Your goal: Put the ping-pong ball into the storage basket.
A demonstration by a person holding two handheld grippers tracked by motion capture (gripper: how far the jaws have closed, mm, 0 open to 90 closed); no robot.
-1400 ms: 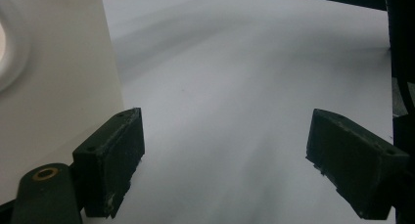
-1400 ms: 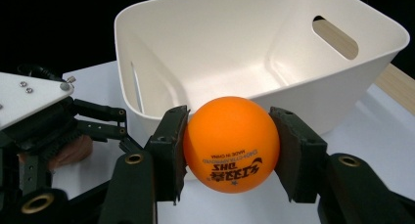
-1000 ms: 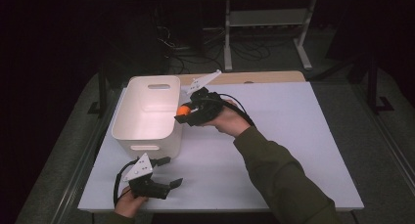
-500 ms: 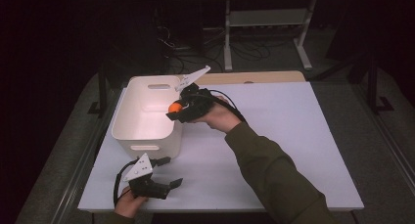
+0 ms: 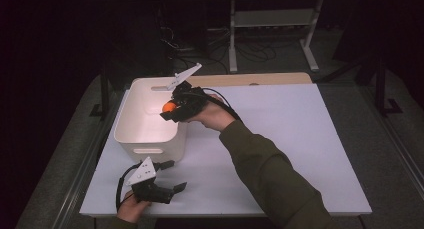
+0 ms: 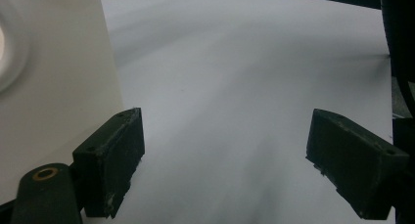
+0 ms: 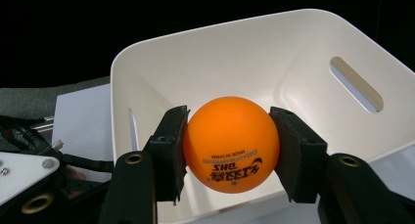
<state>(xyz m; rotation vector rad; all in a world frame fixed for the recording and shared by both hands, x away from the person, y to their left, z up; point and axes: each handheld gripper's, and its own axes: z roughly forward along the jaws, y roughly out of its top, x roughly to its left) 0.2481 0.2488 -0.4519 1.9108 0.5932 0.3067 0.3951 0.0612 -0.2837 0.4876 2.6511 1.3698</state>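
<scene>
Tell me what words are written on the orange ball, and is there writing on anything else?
"MADE IN CHINA": small dark print on the round orange plastic ball, upside down in the right gripper view.
"DHS": bigger dark letters below it on the same ball, also upside down.
More marks beside "DHS", and a small star under it: too small to read.
Rounded white plastic bin with slot handles: no writing.

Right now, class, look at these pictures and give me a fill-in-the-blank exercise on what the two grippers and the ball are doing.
1. The right gripper is shut on an orange table tennis ____.
2. The ball is held above the open top of the white ____.
3. The left gripper sits low at the table's near edge with its jaws ____.
4. Between the left gripper's jaws there is ____ but bare table.

Missing words: ball; bin; open; nothing
</scene>
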